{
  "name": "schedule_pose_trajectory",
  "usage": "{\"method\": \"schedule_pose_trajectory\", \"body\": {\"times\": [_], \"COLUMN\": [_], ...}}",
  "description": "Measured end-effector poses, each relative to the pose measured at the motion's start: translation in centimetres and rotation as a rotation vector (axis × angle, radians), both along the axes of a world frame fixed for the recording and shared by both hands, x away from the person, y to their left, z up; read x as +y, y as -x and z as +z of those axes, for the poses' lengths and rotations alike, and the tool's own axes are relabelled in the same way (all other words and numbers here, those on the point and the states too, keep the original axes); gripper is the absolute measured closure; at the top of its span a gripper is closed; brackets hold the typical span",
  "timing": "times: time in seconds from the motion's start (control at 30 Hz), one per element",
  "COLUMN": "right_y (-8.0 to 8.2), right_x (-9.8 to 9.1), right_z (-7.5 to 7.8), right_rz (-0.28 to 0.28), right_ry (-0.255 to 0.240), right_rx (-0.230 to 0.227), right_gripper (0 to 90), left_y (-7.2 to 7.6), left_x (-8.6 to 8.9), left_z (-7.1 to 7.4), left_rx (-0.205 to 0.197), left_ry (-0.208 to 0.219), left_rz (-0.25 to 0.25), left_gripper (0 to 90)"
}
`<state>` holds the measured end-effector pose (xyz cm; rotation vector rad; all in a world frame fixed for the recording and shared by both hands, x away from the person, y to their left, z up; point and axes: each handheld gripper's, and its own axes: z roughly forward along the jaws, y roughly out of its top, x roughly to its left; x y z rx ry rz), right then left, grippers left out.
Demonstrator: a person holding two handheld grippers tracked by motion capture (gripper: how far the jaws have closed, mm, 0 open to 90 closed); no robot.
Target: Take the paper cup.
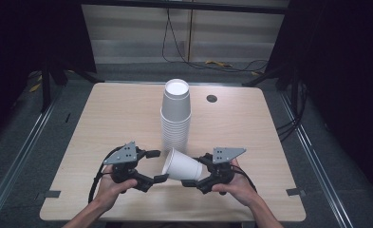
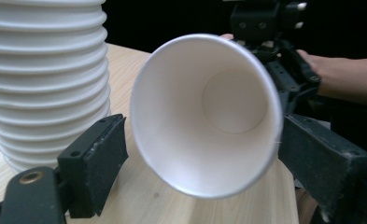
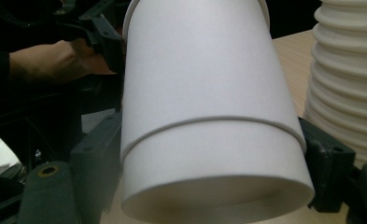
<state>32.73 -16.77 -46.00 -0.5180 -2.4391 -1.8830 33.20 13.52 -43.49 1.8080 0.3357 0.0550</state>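
From above, near the table's point(image 1: 103, 118) front edge, my right gripper point(image 1: 192, 176) clamps a white paper cup point(image 1: 181, 166) lying on its side, long axis across the table, mouth toward my left gripper point(image 1: 158, 166), whose jaws stand apart at the rim. The cup stack point(image 1: 175, 114) stands upright just behind.

Left gripper view: the mouth faces me between spread jaws.

Right gripper view: my jaws press the cup's base end. No writing shows.
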Motion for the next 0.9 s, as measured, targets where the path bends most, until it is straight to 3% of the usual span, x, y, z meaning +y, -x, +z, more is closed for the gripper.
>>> {"method": "schedule_pose_trajectory", "body": {"times": [0.13, 0.27, 0.63, 0.9], "right_y": [0.1, 0.1, 0.4, 0.4], "right_x": [0.2, 0.3, 0.8, 1.0], "right_z": [0.1, 0.1, 0.3, 0.3], "right_rz": [0.015, 0.026, 0.055, 0.066], "right_ry": [-0.009, -0.007, -0.019, -0.012], "right_rx": [0.011, 0.010, 0.003, 0.003], "right_gripper": [21.5, 21.5, 21.6, 21.7], "left_y": [-0.1, -0.3, -0.5, -0.2], "left_x": [-0.4, -0.9, -2.0, -2.0], "left_z": [-0.3, -0.7, -1.0, -0.7], "left_rx": [0.010, 0.038, 0.060, 0.024], "left_ry": [-0.001, -0.016, 0.008, 0.008], "left_rz": [-0.027, -0.010, -0.081, -0.093], "left_gripper": [13.6, 0.0, 0.0, 3.6]}}
